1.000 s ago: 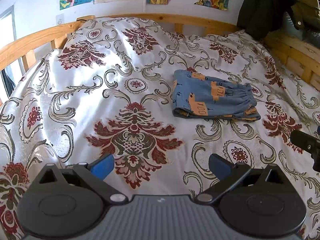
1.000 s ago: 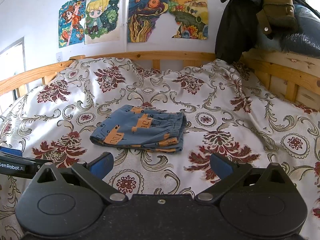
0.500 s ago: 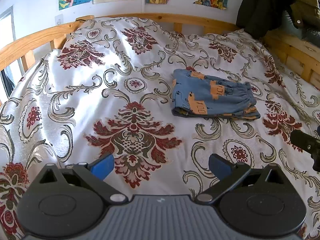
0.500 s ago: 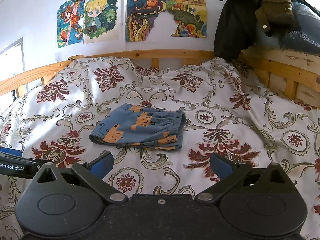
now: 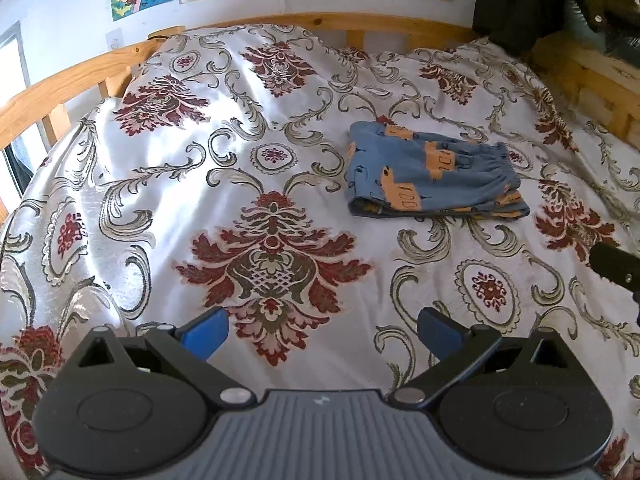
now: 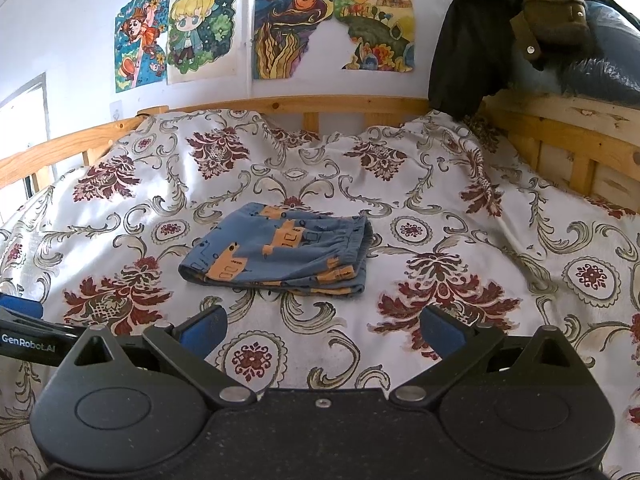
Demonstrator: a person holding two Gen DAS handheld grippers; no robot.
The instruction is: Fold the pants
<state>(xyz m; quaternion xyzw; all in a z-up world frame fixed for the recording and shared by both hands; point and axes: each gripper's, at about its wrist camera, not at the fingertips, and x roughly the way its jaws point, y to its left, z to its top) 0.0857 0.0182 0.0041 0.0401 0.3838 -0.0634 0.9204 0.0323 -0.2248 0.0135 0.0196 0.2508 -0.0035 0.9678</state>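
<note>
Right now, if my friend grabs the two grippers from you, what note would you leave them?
Left gripper: open, empty, hovering over the bedspread.
Right gripper: open, empty, fingers apart, also above the bed.
Pants: blue with orange pictures, lying in a neat folded bundle in the middle of the bed, ahead of both grippers, touched by neither.
Done: the folding looks finished.
Left: probably nothing, maybe a quick check for tidy edges.
</note>
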